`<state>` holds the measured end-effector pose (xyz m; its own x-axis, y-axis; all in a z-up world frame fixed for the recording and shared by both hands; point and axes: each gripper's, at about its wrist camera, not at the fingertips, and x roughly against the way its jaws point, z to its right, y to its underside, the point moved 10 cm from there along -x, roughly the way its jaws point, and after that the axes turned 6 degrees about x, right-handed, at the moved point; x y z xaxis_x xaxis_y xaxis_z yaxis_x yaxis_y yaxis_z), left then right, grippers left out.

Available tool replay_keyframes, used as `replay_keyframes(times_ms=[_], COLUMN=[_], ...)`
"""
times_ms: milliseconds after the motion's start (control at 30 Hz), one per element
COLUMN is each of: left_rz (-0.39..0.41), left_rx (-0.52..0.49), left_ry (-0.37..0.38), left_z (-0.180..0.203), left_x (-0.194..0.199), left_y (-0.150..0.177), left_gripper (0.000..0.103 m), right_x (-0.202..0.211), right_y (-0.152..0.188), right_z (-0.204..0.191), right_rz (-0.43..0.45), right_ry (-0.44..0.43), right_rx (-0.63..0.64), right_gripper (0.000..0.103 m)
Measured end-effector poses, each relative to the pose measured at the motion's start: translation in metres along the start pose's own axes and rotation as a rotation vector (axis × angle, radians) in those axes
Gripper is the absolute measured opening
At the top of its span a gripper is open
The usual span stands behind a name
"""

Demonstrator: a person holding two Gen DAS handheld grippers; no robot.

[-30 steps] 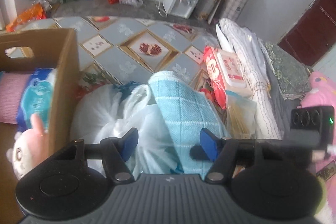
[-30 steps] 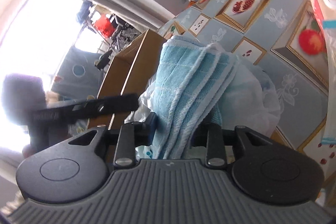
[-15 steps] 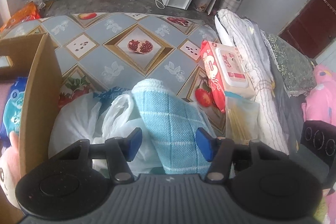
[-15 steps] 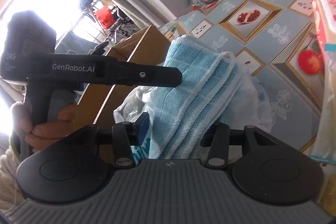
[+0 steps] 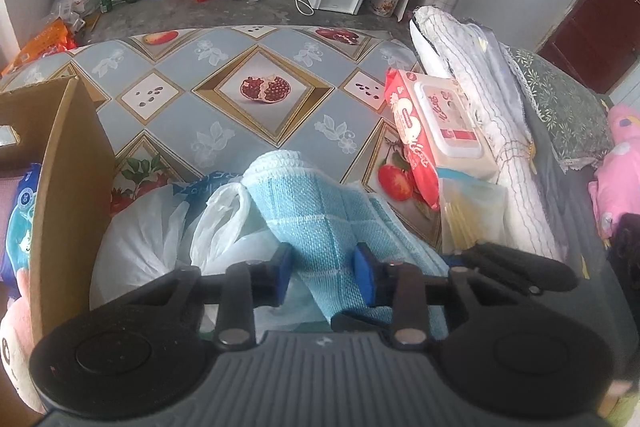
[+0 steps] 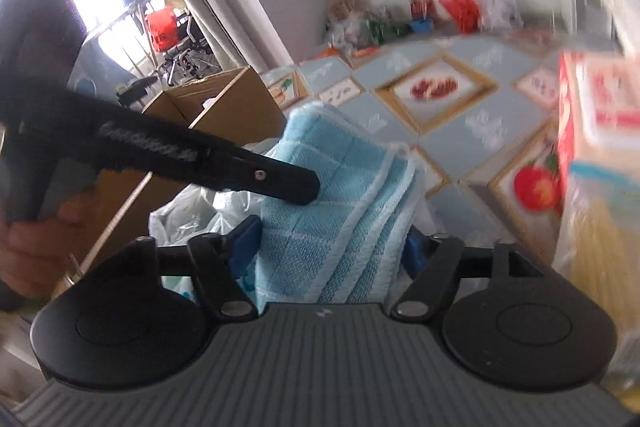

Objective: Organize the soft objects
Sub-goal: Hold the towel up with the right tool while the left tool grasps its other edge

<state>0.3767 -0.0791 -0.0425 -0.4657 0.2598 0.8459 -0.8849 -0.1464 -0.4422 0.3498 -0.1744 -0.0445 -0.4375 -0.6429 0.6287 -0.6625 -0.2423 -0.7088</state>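
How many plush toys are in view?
2: a pink plush toy at the right edge, a pale plush toy at bottom left by the cardboard box. Others may be hidden.

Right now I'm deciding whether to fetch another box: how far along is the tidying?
Done: a blue pack and a plush toy sit in the cardboard box. In hand: the blue towel, the left gripper closing on it, the right gripper opening. Left: white plastic bag, wipes pack, pink plush.
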Motion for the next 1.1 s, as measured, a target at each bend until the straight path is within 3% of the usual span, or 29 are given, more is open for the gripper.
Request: replay_keyframes(times_ms=[67, 133, 300, 500, 700, 933, 1033, 1100], left_rz=[0.003, 0.005, 0.000, -0.003, -0.012, -0.080, -0.086, -0.073], left_rx=[-0.004, -0.008, -0.003, -0.003, 0.004, 0.041, 0.049, 0.022], left_ry=[0.002, 0.002, 0.011, 0.048, 0.046, 0.042, 0.032, 0.029], left_z=[0.001, 0.002, 0.004, 0.010, 0.017, 0.022, 0.024, 0.028], left_x=[0.001, 0.001, 0.001, 0.005, 0.001, -0.018, -0.023, -0.024], left_y=[-0.001, -0.001, 0.001, 0.003, 0.002, 0.001, -0.001, -0.002], left_gripper=[0.032, 0.032, 0.032, 0.039, 0.055, 0.056, 0.052, 0.042], right_x=[0.001, -0.002, -0.017, -0.019, -0.022, -0.022, -0.019, -0.015], right_y=[-0.001, 0.000, 0.006, 0.008, 0.015, 0.016, 0.015, 0.014], right_z=[-0.006, -0.008, 0.003, 0.031, 0.053, 0.050, 0.046, 0.044], right_rz=[0.006, -0.001, -0.035, -0.001, 0.013, 0.033, 0.042, 0.050], right_ry=[0.028, 0.045, -0.005, -0.152, -0.228, -0.214, -0.201, -0.191], right_rx=[0.073, 0.102, 0.016, -0.237, -0.401, -0.344, -0.311, -0.299], right_gripper=[0.082, 0.083, 0.083, 0.067, 0.050, 0.045, 0.044, 0.043])
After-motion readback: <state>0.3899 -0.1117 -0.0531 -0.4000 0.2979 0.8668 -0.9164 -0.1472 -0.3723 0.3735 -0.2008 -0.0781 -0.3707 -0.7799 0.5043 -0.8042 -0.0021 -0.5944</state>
